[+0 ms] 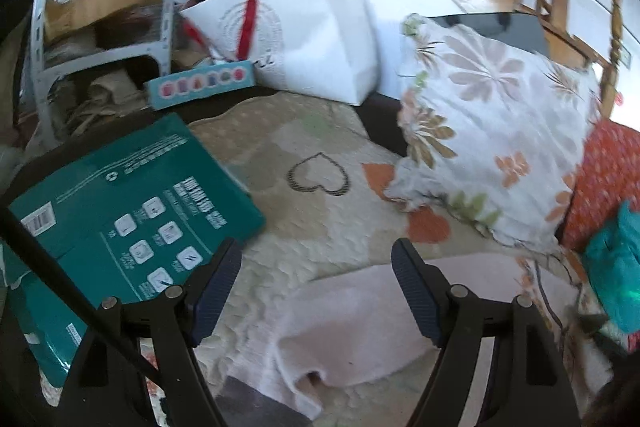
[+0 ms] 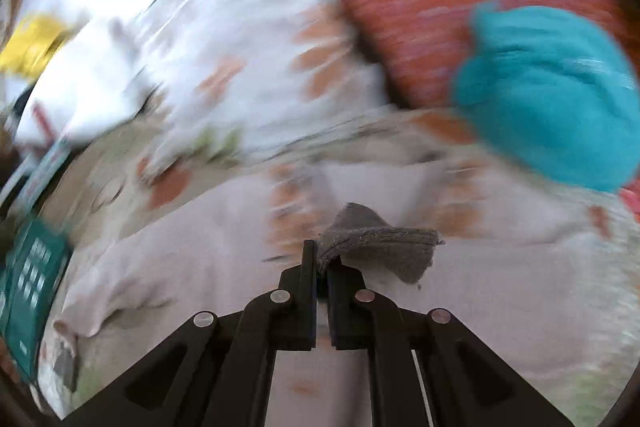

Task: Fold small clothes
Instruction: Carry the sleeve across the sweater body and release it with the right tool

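Note:
A pale pink garment (image 1: 360,319) lies spread on the quilted bedspread (image 1: 280,219). My left gripper (image 1: 316,287) is open and empty, hovering just above the garment's upper edge. In the blurred right wrist view the same pink garment (image 2: 200,259) lies below. My right gripper (image 2: 320,267) is shut on a small grey cloth (image 2: 380,239), which sticks out to the right of its fingertips, held above the pink garment.
A teal box (image 1: 132,211) lies at the left on the bed. A floral pillow (image 1: 492,147), a red cushion (image 1: 608,179) and a teal cloth (image 1: 616,267) sit at the right. A white paper bag (image 1: 312,39) and a cluttered shelf (image 1: 100,7) stand behind.

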Demonstrator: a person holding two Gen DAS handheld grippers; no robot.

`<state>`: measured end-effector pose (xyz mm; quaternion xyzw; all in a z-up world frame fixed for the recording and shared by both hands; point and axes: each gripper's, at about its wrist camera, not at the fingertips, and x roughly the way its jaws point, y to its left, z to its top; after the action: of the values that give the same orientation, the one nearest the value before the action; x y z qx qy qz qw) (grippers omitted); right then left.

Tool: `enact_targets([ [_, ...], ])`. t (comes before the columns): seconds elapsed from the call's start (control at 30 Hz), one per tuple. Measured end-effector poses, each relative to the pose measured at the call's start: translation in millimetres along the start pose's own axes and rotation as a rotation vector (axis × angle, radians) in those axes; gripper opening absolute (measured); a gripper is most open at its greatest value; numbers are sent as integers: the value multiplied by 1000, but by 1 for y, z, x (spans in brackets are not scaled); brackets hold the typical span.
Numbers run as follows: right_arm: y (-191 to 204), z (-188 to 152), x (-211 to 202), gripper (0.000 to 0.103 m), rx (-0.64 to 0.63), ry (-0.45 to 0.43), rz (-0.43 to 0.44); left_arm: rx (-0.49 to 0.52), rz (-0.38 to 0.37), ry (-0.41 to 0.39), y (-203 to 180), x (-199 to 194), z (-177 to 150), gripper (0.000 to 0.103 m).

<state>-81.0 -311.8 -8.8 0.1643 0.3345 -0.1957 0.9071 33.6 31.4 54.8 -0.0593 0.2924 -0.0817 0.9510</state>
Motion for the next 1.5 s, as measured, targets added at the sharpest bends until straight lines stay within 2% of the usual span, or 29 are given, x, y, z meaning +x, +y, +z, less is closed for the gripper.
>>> enact_targets([
  [0.13,49,-15,47,5,-80,83,24,-36,10,42,14,9,4,77],
  [0.3,84,-30,67,5,-210,96,-2,-68,22,60,26,13,8,76],
  [0.43,124,-35,72,14,-450,48,-89,-83,18,62,28,13,9,76],
  [0.57,170,-48,58,25,-685,29,-9,-83,50,38,33,9,12,76],
  [0.67,169,-53,36,37,-685,14,44,-107,59,36,40,8,13,76],
  [0.73,137,-46,16,46,-582,5,43,-118,48,50,43,9,12,76],
  [0.83,56,-36,-5,48,-358,6,-4,-113,38,55,43,7,11,76],
  [0.97,-57,-35,-27,48,-117,-21,-219,-110,25,48,41,3,10,77],
  [1.07,-134,-43,-27,48,79,44,-289,-102,31,56,40,3,8,77],
  [1.13,-169,-51,-20,48,150,108,-365,-99,43,58,42,4,8,77],
  [1.2,-185,-57,-24,46,196,122,-429,-103,66,47,48,3,11,77],
  [1.27,-169,-56,-34,46,164,86,-399,-126,113,20,61,-1,15,77],
  [1.37,-99,-49,-37,46,-15,61,-256,-173,199,-18,84,-7,20,77],
  [1.5,45,-55,-30,47,-329,56,63,-267,306,-72,124,-22,29,77],
])
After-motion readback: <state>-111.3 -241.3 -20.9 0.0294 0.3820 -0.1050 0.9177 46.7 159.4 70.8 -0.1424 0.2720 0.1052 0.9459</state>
